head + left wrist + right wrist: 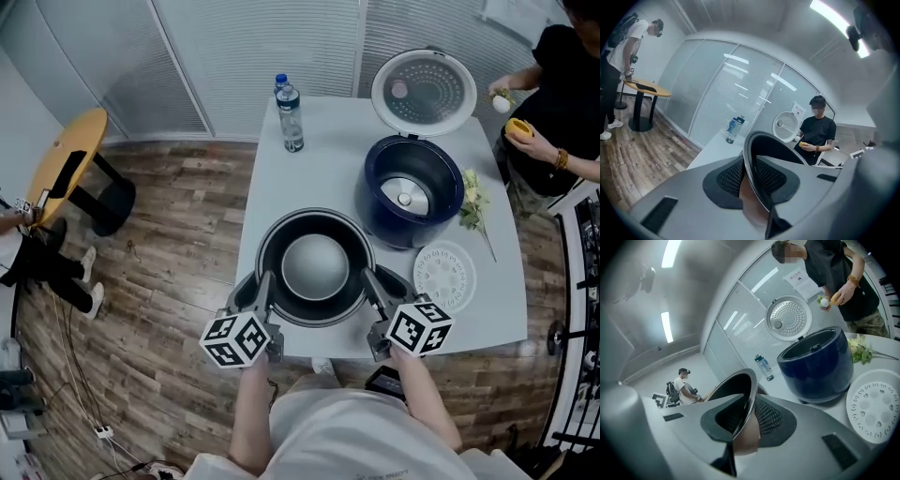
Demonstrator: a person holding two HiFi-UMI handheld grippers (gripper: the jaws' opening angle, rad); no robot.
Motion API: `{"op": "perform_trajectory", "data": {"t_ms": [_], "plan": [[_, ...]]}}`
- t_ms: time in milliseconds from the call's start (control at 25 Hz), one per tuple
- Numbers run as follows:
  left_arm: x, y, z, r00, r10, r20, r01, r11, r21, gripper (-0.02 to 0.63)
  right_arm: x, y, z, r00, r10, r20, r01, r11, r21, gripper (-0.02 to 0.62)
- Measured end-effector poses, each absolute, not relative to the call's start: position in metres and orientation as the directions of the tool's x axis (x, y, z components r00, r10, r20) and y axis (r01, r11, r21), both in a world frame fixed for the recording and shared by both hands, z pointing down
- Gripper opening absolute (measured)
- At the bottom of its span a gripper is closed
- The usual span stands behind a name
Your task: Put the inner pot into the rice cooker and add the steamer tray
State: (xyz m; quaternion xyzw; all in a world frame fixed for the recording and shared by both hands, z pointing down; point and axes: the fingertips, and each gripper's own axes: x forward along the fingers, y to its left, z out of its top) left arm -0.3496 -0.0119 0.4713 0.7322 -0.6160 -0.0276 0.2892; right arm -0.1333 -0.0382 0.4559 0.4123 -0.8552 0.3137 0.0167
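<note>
So the inner pot (pixel 316 267) is a round metal bowl, dark on the outside with a thin rolled rim. The inside is smooth matte grey, and all that shows in it is its bare curved bottom. It's held over the middle of the front edge of the white worktop (pixel 281 187), pinched from both sides.

The left gripper (pixel 265 289) has its fingers (pixel 731 176) closed on the pot's left rim, with one mesh-textured black pad on each side of the wall. The right gripper (pixel 371 287) does the same on the right rim; in the right gripper view its fingers (pixel 771 416) squeeze the thin edge between them.

The rice cooker (pixel 412 192) sits behind the pot toward the right edge. It's a glossy navy blue tub, and down inside it is just the silver heating plate (pixel 405 197). Its round white lid (pixel 424 91) stands flipped up at the back, with a perforated metal disc on the underside.

The steamer tray (pixel 444 277) is a flat white plastic disc full of holes. It lies on the worktop near the front right corner, just beside the cooker. A clear water bottle (pixel 291 117) with a blue cap stands near the back left corner. A few pale flowers (pixel 472 202) lie along the right edge.
</note>
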Motion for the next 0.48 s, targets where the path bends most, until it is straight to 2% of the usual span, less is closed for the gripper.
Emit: {"op": "perform_trajectory", "data": {"t_ms": [480], "plan": [[-0.339, -0.031, 0.428, 0.285, -0.934, 0.214, -0.878, -0.165, 0.450, 0.083, -0.122, -0.048, 0.409, -0.648, -0.737, 0.195, -0.716, 0.500, -0.487, 0.080]]}}
